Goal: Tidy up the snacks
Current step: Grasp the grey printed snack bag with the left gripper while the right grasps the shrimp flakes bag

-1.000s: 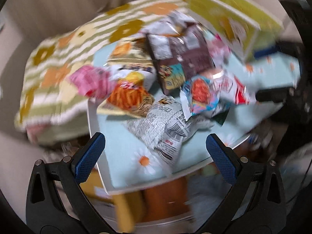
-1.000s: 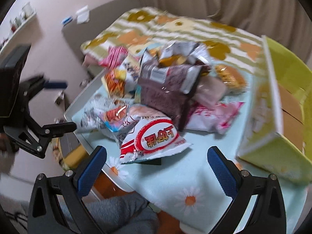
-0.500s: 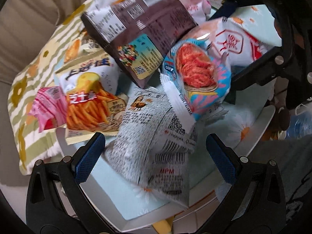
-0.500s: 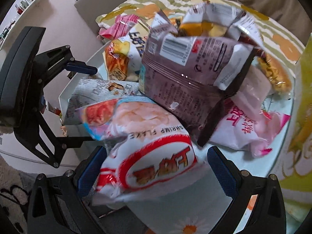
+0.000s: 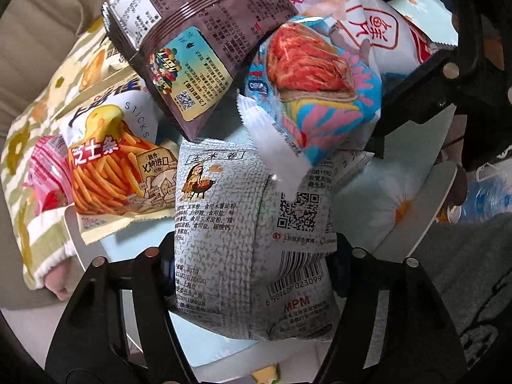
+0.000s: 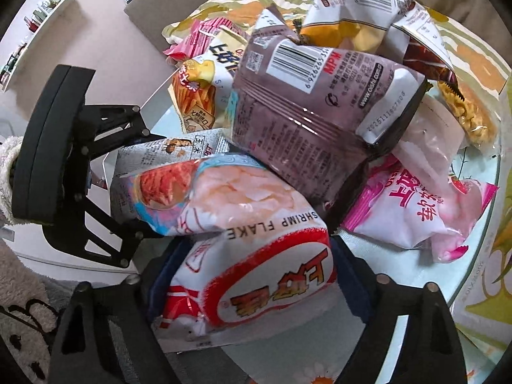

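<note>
Snack bags here look light, puffy with air and slick-skinned, so they should crush or squirt sideways if squeezed hard; the crimped end seam or the lower body seems the safest place to pinch. On the left, the gripper [image 5: 252, 262] is clamped on the grey corn-roll bag [image 5: 249, 224], its jaws pressing into both sides near the barcode end, at the near edge of the desk [image 5: 384, 211]. That bag is speckled grey-white with black print, a small cartoon figure and a QR code. On the right, the gripper [image 6: 246, 275] is clamped on the shrimp flake bag [image 6: 252, 268], a white pillow pack with a bold red oval, lying at the front of the pile. Just behind sit a kimchi-print bag [image 5: 313, 80], a brown chocolate-coloured bag [image 6: 313, 112] leaning on top, a cheese sticks bag [image 5: 112, 160] and a pink bag [image 6: 412, 211], all overlapping on the daisy-patterned desk. Contents are probably brittle, so gentle pressure suits them.
</note>
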The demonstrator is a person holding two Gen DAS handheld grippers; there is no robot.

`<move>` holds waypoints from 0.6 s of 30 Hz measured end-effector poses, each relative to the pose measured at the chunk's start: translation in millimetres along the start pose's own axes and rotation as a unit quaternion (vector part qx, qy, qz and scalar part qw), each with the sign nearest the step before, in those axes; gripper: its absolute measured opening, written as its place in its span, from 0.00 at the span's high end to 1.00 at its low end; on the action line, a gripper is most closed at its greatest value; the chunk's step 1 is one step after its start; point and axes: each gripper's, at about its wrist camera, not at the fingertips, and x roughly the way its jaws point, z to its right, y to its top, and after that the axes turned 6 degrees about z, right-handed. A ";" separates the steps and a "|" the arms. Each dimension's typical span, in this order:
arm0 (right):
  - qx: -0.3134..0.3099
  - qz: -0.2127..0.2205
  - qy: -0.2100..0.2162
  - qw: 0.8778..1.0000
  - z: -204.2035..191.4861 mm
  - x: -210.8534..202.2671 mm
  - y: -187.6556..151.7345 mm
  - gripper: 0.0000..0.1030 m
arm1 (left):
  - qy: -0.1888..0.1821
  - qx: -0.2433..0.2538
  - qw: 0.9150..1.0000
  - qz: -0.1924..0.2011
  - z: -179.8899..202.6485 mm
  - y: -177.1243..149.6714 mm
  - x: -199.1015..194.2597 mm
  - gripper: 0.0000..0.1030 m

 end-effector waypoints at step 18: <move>0.040 0.031 -0.005 0.999 -7.3 -62.5 -29.2 0.27 | 0.029 -0.056 0.998 0.022 -2.2 -17.2 -53.5 0.39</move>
